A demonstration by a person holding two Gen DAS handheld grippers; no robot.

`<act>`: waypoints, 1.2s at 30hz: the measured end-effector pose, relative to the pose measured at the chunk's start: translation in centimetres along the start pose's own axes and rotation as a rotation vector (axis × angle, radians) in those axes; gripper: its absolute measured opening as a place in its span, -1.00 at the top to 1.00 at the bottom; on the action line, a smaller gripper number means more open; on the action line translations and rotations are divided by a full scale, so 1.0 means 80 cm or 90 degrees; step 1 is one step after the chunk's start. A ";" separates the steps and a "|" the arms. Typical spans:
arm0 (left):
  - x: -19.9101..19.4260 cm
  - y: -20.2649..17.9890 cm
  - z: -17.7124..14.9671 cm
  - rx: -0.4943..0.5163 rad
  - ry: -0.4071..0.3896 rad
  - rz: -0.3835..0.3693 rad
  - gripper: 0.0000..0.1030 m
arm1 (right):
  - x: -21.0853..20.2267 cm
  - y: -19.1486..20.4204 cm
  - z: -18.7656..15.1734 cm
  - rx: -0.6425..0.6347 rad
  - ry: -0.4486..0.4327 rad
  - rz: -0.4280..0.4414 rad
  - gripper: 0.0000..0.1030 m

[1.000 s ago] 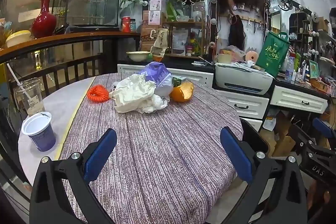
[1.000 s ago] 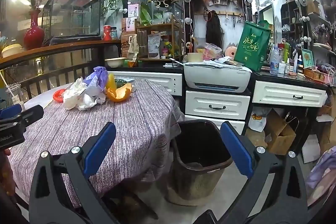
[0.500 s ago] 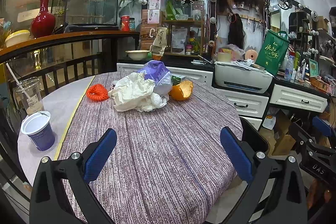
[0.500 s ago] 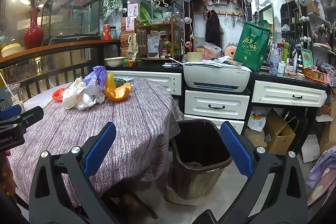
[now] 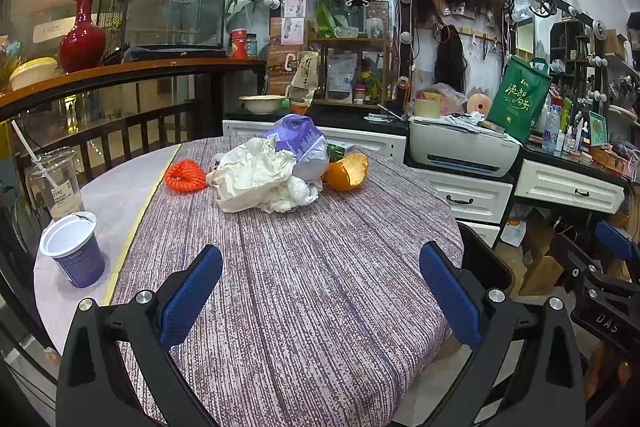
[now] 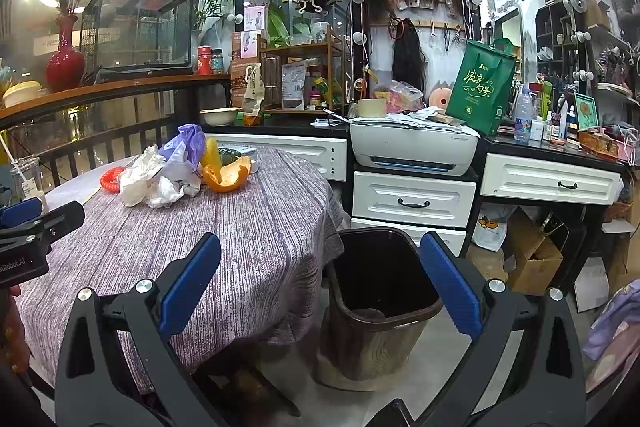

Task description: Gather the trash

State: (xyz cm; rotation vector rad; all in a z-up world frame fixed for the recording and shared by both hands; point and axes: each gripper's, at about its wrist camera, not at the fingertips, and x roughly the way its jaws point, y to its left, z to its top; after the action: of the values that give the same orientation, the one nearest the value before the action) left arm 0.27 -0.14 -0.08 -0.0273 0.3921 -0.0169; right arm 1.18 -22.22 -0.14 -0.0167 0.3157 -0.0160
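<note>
1. Currently, both sets of tongs are held spread and empty: the left tongs [image 5: 320, 287] hang over the near part of the bench [image 5: 312, 307], the right tongs [image 6: 320, 283] over the bin [image 6: 380, 291] on the floor at the bench's right edge.
2. Trash is heaped at the far middle of the bench: crumpled white paper [image 5: 256, 175], a purple bag [image 5: 300, 143] leaning on it, an orange peel [image 5: 346, 173] just right, an orange net [image 5: 185, 177] just left. Nothing has been gripped.
3. Risk: the pieces touch and overlap, so one pinch of paper could drag the bag or roll the peel off the far edge.
4. Risk: loose paper may slip from a shallow grip on the carry to the bin.
5. Risk: a wide leftward sweep could knock over the purple cup [image 5: 74, 251] and the straw cup [image 5: 56, 183] at the near left.
6. Risk: the cloth may be snagged by a low approach.
</note>
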 end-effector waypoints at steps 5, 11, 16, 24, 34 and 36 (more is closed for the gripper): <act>0.001 -0.001 -0.002 0.002 0.001 0.000 -0.90 | -0.001 -0.002 0.000 0.003 0.000 0.000 -0.91; 0.001 -0.001 -0.002 0.004 0.001 0.001 -0.90 | -0.001 -0.001 0.000 0.002 -0.001 0.001 -0.91; 0.001 -0.001 -0.004 0.003 0.002 0.000 -0.90 | -0.001 -0.003 0.000 0.004 -0.002 0.002 -0.91; 0.001 -0.001 -0.003 0.003 0.002 0.000 -0.90 | -0.001 -0.004 0.000 0.004 0.000 0.002 -0.91; 0.002 -0.001 -0.003 0.004 0.002 0.001 -0.90 | -0.001 -0.006 0.000 0.005 0.002 0.002 -0.91; 0.002 -0.001 -0.004 0.004 0.003 0.001 -0.90 | -0.001 -0.006 0.000 0.005 0.004 0.003 -0.91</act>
State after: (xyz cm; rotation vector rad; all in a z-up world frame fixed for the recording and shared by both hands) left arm 0.26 -0.22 -0.45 -0.0201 0.3964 -0.0166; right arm 1.09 -22.69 -0.12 -0.0085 0.3224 -0.0130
